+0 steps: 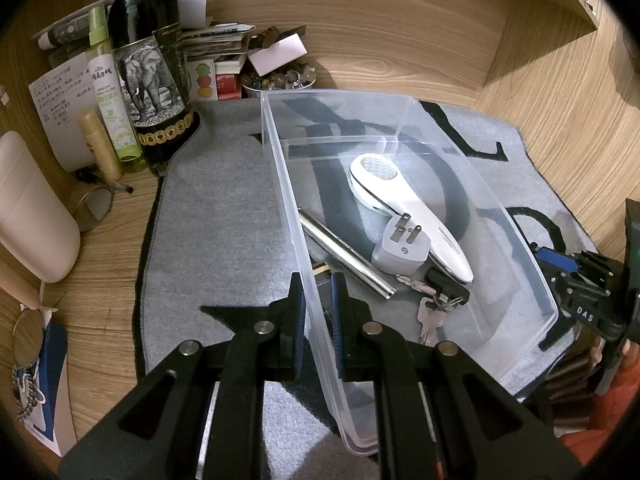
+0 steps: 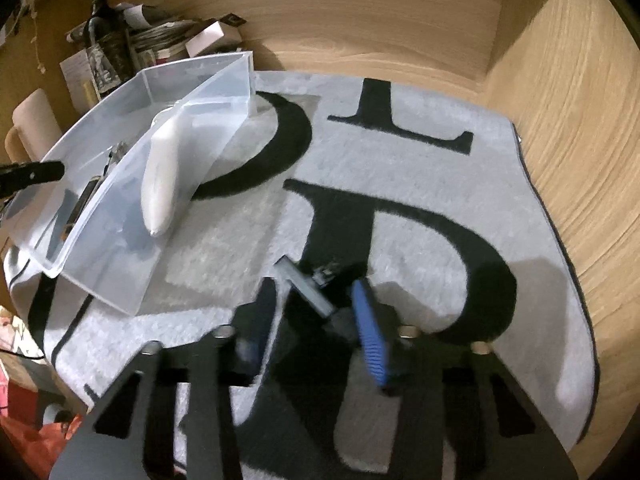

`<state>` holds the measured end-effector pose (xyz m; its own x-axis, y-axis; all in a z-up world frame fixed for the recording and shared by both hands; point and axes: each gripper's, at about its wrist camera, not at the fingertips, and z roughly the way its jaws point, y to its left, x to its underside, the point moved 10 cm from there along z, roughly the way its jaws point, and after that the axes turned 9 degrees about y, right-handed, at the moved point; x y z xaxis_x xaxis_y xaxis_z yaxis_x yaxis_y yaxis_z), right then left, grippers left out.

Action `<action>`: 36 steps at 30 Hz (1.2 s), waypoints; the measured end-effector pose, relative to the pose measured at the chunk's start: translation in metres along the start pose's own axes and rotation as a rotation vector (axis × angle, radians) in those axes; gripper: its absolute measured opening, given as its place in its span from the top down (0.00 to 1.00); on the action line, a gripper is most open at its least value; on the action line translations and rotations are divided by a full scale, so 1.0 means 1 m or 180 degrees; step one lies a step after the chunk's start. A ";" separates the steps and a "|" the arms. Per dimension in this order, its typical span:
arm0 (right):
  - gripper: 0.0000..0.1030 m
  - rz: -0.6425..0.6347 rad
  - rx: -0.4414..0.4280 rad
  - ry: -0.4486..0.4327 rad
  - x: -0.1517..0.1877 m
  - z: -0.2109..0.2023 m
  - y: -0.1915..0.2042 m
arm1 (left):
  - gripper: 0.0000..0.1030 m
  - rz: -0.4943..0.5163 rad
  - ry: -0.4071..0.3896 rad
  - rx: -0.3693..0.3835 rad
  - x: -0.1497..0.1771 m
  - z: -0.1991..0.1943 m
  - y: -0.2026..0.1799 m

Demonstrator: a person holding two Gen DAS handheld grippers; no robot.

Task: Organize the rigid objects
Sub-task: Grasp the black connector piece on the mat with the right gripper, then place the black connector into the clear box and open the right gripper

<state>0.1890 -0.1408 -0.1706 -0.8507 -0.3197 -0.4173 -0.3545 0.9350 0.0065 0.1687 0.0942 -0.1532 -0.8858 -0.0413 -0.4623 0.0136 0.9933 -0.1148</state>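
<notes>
A clear plastic bin [image 1: 460, 168] sits on the grey mat [image 1: 224, 208]. It holds a white handheld device [image 1: 412, 216], a grey plug adapter [image 1: 400, 248], a silver tube [image 1: 344, 256] and keys [image 1: 430, 320]. My left gripper [image 1: 318, 304] is shut on the bin's left wall, one pad inside and one outside. My right gripper [image 2: 312, 312] points down at the mat [image 2: 440, 248] to the right of the bin [image 2: 120, 208]. A small grey bar with dark ends [image 2: 308, 290] lies slantwise between its blue pads [image 2: 370, 332]. The left pad is blurred, so contact is unclear.
A wine bottle [image 1: 148, 60], spray bottles, papers and a bowl of small items [image 1: 276, 80] crowd the back left corner. Wooden walls close off the back and right [image 2: 560, 160]. A white container [image 1: 28, 208] stands at the left, and the right gripper's body [image 1: 580, 284] is beside the bin.
</notes>
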 end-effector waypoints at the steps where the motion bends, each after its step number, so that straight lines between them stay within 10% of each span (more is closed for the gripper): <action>1: 0.78 0.0005 -0.0050 0.0005 -0.001 0.000 0.001 | 0.89 -0.0002 0.0000 -0.0001 0.000 0.000 0.000; 12: 0.86 -0.0187 -0.0038 0.0063 -0.011 -0.001 0.010 | 0.89 0.0001 0.0001 -0.0002 0.000 0.000 0.000; 16: 0.58 -0.0202 -0.0025 0.0098 -0.016 0.003 0.010 | 0.89 0.0001 -0.0001 -0.0003 0.000 0.000 0.000; 20: 0.58 -0.0219 -0.0029 0.0071 -0.023 0.007 0.009 | 0.89 0.0001 -0.0001 -0.0002 0.001 0.000 0.001; 25: 0.78 -0.0223 -0.0109 0.0189 -0.028 0.024 0.011 | 0.89 0.0004 -0.0001 -0.0004 0.001 0.000 0.001; 36: 0.78 -0.0298 -0.0240 -0.0289 -0.062 -0.017 0.032 | 0.90 0.0005 -0.0001 -0.0001 0.001 0.000 0.000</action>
<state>0.2235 -0.0933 -0.1295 -0.7750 -0.3866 -0.4999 -0.4618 0.8865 0.0303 0.1681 0.0946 -0.1534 -0.8856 -0.0399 -0.4628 0.0148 0.9934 -0.1140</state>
